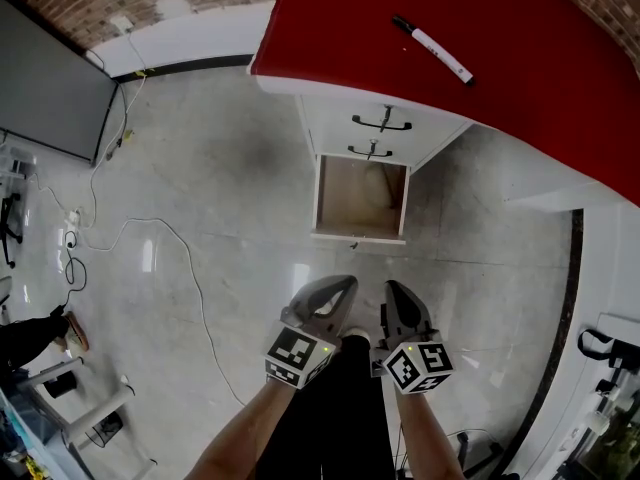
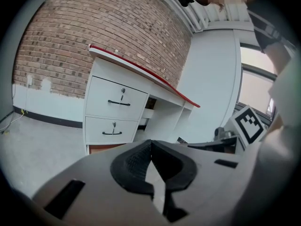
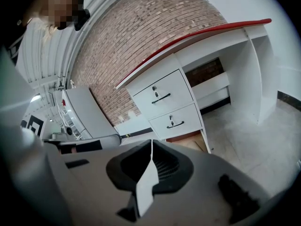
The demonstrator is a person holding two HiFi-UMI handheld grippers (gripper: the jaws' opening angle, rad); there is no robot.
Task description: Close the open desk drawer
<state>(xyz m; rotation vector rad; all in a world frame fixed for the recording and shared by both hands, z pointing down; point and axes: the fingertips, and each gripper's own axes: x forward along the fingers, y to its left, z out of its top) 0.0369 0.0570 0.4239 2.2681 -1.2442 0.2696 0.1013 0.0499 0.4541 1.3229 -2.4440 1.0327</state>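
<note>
Drawer (image 1: 361, 200) stands pulled out below the desk (image 1: 330, 18), at twelve o'clock from my grippers. I see the left gripper (image 1: 338, 288) and right gripper (image 1: 398, 294) both closed tight on nothing.

The desk top (image 1: 560, 78) is coloured red. The drawer fronts (image 1: 335, 128) are painted white and fitted with black handles (image 1: 381, 123). The open drawer (image 1: 362, 196) is lined tan. The marker (image 1: 432, 50) is white, black-capped. The floor (image 1: 220, 188) is marbled grey. The brick wall (image 2: 94, 32) is red-brown. The marker cubes (image 1: 297, 356) are patterned in black-and-white squares.
</note>
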